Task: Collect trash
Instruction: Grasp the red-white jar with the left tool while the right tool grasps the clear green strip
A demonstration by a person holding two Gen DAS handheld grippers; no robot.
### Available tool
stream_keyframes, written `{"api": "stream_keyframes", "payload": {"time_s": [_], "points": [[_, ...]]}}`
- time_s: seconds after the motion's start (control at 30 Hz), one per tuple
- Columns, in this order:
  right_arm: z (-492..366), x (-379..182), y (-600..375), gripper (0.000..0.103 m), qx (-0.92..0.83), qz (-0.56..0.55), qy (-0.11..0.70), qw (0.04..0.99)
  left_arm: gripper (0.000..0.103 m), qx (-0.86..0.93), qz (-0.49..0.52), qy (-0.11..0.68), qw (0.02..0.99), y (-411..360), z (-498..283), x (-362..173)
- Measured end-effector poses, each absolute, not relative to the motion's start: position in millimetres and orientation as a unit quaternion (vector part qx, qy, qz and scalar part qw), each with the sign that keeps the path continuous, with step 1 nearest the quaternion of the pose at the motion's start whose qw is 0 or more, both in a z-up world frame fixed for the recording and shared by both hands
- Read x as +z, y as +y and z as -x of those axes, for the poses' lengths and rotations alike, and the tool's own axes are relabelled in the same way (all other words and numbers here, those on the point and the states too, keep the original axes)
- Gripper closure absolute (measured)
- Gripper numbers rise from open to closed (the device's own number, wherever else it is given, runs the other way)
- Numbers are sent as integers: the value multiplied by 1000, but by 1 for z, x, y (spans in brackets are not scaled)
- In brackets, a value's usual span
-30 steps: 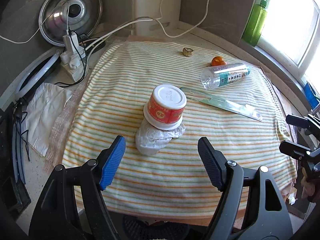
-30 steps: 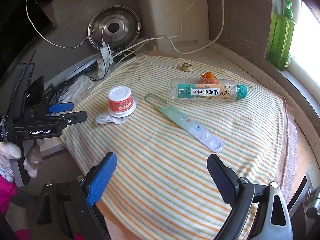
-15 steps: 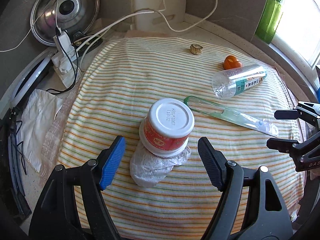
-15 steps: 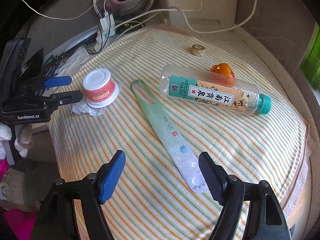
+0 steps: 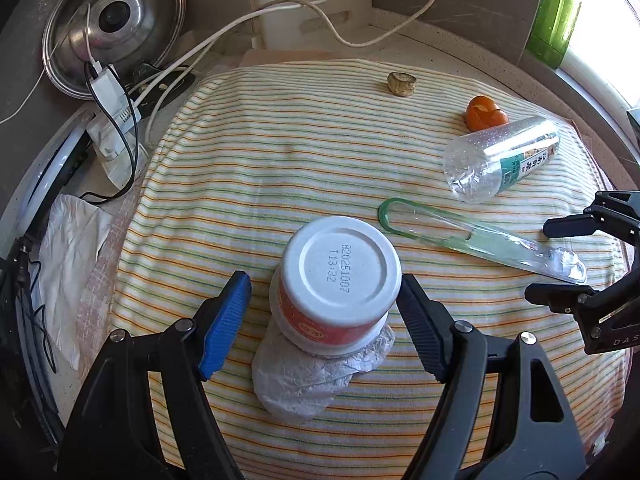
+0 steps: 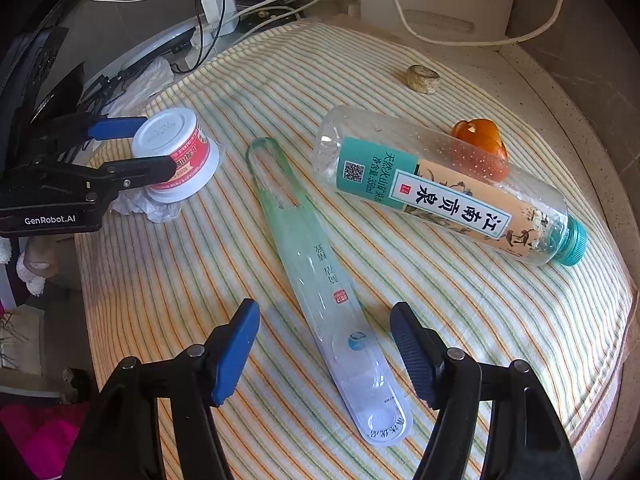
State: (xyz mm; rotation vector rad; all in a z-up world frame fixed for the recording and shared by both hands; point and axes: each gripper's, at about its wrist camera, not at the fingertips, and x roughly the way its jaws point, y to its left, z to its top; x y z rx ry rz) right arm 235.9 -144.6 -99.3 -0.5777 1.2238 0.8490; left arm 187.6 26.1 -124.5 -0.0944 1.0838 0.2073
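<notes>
Left tool [image 5: 324, 308] straddles the upside-down white plastic cup with a red label [image 5: 340, 280], its blue and black pads spread either side of it; whether the black pad touches the cup cannot be told, and the blue one stands clear. That cup rests on a crumpled white wrapper [image 5: 304, 380] upon the striped cloth [image 5: 280, 168] covering the table. Right tool [image 6: 324, 344] has just been narrowing its jaws, yet remains released, with the long clear green-tinted plastic blister pack [image 6: 320, 280] lying between the pads, untouched. Beyond it lies a clear plastic water bottle with a teal cap [image 6: 440, 188], a piece of orange peel [image 6: 480, 136] just behind it, and a small brownish lump [image 6: 422, 78] farther back.
</notes>
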Motion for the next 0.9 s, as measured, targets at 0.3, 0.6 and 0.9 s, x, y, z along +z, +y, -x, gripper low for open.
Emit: {"api": "stream_keyframes", "payload": {"time_s": [0.3, 0.6, 0.9], "points": [[-250, -104, -139, 64, 389, 251, 560, 687, 38, 102, 45, 520, 847, 27, -194, -129], [-246, -102, -141, 75, 391, 239, 559, 691, 39, 107, 45, 504, 856, 32, -192, -121], [-238, -102, -139, 51, 392, 248, 558, 688, 39, 106, 43, 491, 863, 36, -189, -110]]}}
